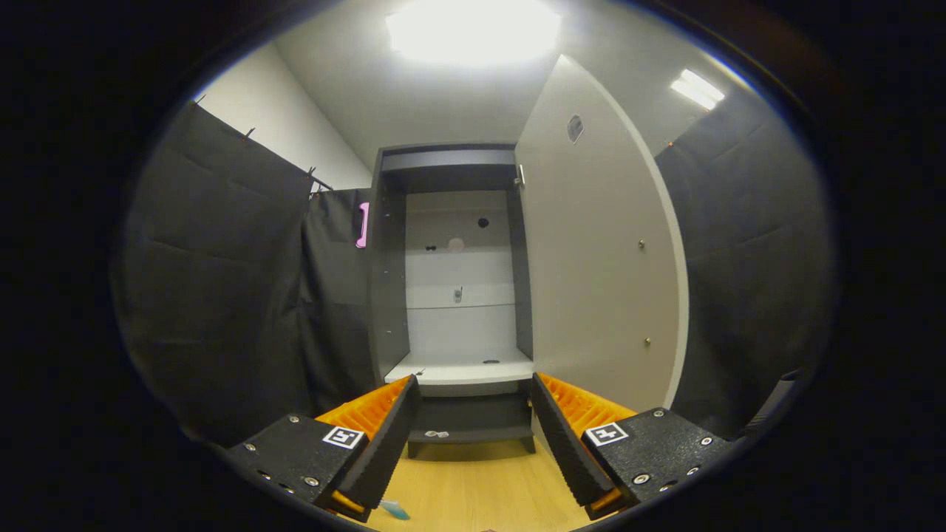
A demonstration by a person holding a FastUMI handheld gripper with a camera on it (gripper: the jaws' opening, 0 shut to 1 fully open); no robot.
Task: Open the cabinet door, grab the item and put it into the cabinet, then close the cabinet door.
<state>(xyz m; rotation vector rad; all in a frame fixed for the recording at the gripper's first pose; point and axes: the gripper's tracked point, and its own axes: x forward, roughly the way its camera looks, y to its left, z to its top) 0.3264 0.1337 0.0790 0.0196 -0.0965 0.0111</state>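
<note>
The grey cabinet (451,295) stands straight ahead, beyond my fingers. Its door (591,273) is swung wide open to the right, inner face toward me. Inside I see a pale back panel and a white shelf (462,367) with nothing large on it. My gripper (469,443) is open, fingers spread wide with nothing between them, pointing at the cabinet's lower part from a short distance. A small teal object (395,509) lies on the wooden floor just under my left finger; I cannot tell what it is.
Black cloth walls close in on the left (222,295) and on the right (746,281) behind the open door. A pink item (362,224) hangs by the cabinet's left side. Wooden floor (480,488) stretches between me and the cabinet base.
</note>
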